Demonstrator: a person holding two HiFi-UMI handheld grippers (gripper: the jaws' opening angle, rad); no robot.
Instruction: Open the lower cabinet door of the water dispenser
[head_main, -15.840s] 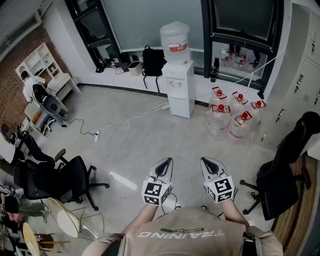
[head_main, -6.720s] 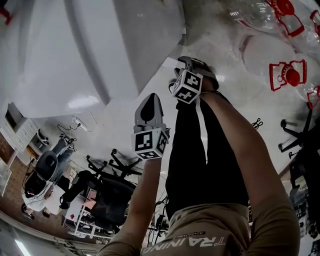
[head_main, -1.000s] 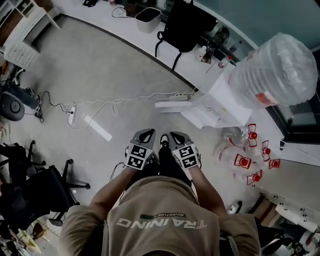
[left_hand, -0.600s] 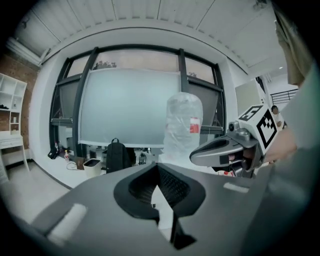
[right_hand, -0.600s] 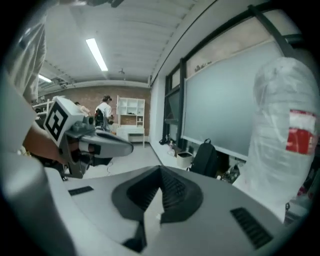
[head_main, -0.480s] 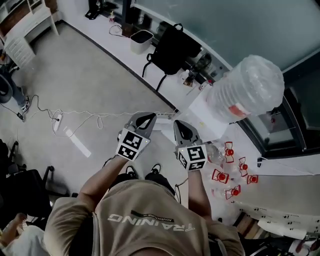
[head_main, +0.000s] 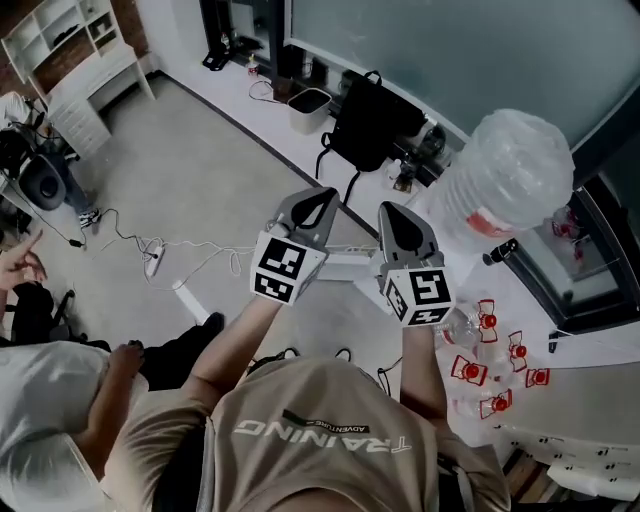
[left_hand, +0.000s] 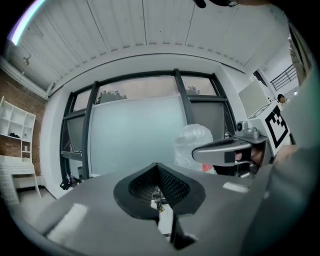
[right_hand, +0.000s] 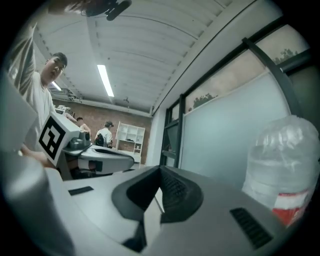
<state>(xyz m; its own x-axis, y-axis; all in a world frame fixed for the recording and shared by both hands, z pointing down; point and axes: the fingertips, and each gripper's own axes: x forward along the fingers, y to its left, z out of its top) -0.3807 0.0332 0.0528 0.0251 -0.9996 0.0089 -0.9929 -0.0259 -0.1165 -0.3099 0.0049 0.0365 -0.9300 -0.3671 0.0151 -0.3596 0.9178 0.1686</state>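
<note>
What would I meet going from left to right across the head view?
White desk → power strip on the floor → left gripper → right gripper → big water bottle.

From above the person, the head view looks steeply down on the left gripper (head_main: 322, 196) and right gripper (head_main: 393, 210), whose own views face level toward the window (left_hand: 135, 135), all three sharing the water bottle (head_main: 515, 165).
</note>
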